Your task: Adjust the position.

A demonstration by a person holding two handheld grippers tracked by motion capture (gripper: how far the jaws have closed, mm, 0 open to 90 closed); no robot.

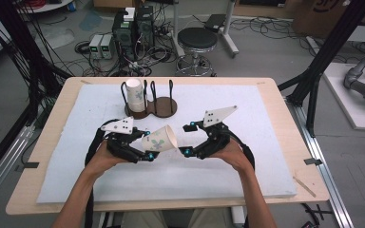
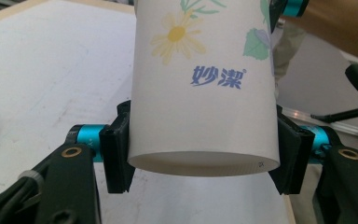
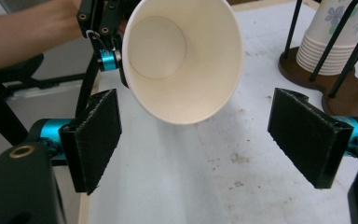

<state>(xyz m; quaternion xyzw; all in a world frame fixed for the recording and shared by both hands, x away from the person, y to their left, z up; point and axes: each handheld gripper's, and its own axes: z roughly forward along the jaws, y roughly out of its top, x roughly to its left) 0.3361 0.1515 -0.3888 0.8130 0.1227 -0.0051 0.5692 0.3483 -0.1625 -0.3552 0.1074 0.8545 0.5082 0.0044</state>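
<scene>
Paper cup [image 1: 160, 140], flower-printed, lay sideways in the clenched left hand-held gripper [image 1: 145, 145] above the table [image 1: 266, 156], mouth toward the released right hand-held gripper [image 1: 186, 139]. Judging by that, pickup was done; a handover or placing onto the rack's stack [image 1: 135, 95] seemingly remained.

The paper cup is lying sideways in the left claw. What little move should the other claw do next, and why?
Probably the right gripper should ease forward so its open jaws straddle the paper cup's rim. The left gripper is clamped near the cup's base, the cup's open mouth faces the right gripper, and those jaws stand wide apart just short of it.
</scene>
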